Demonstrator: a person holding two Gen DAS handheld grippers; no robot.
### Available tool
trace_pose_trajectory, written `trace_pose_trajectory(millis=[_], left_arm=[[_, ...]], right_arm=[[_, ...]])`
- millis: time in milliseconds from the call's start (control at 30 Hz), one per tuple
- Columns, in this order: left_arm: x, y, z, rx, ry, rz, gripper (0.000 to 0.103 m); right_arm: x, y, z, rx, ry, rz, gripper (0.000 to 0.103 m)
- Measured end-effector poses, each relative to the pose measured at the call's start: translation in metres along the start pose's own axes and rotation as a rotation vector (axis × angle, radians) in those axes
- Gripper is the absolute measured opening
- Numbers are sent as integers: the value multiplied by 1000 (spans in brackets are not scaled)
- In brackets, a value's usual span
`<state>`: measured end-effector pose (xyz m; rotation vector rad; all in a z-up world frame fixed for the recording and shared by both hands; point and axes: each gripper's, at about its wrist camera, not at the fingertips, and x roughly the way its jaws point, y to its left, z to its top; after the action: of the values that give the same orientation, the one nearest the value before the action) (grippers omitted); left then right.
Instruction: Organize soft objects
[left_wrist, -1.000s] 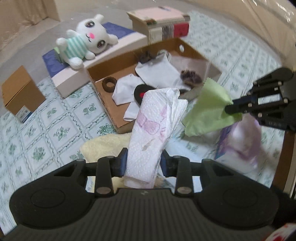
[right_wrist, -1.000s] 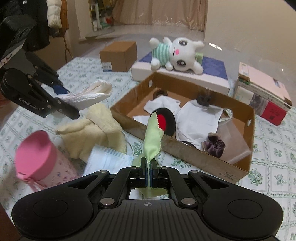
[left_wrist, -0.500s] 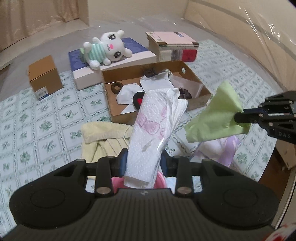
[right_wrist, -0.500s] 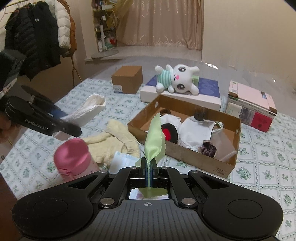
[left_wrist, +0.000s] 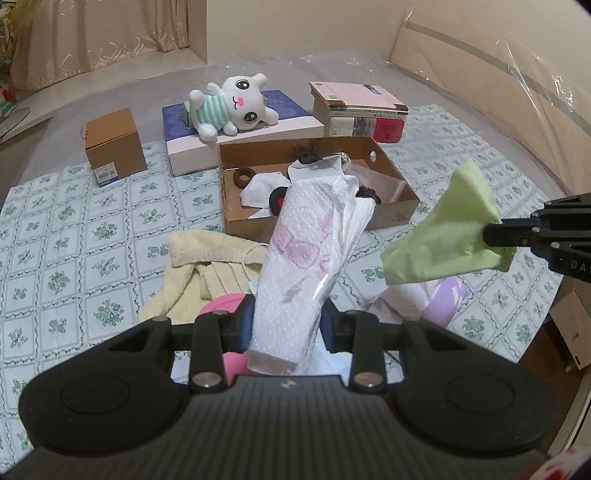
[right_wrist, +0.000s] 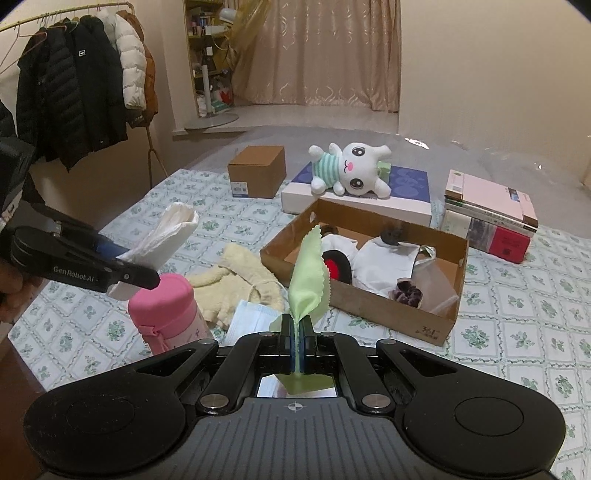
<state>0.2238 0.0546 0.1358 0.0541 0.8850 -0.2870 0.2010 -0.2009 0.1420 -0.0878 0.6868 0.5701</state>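
Observation:
My left gripper (left_wrist: 286, 325) is shut on a white tissue pack with pink print (left_wrist: 310, 251), held high above the table; it also shows in the right wrist view (right_wrist: 162, 236). My right gripper (right_wrist: 297, 343) is shut on a light green cloth (right_wrist: 308, 280), also seen in the left wrist view (left_wrist: 447, 236). An open cardboard box (right_wrist: 384, 314) holds white cloths, a black-and-red item and dark hair ties. A cream towel (right_wrist: 236, 284) and a face mask (right_wrist: 255, 321) lie in front of it.
A pink bottle (right_wrist: 166, 314) stands under the left gripper. A white bunny plush (right_wrist: 351, 170) lies on a flat blue-and-white box (right_wrist: 406, 188). A small brown box (right_wrist: 256, 177) and stacked books (right_wrist: 491, 218) sit behind. Coats hang at far left.
Both grippers have risen and pulled back from the table with their loads, so the box and plush look smaller and farther away.

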Motion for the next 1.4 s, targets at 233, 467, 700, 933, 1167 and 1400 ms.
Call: trace_pose_trajectory(millis=[233,467,700,933,1167,1400], left_arm=[[0,-3,1,5,-4,6,32],[2,-3,2,9,-5,7,32],[6,-4,7,2,-9,6,32],[16,-8,21,10,-5,0,32],[40,-12,47,14,8,-8,32],[73,-13,75,13,22,4,32]], right_arm=[[-4,-3,-1,2,-4,-4,2],[-3,-7,-1,4,0,-8,2],[-3,-11,0,2,0,-13,2],[-2,-23,8,-2,-4,-37,2],[7,-44,25,-14,-5,-76,2],[25,-66,41,-29,3,-110,2]])
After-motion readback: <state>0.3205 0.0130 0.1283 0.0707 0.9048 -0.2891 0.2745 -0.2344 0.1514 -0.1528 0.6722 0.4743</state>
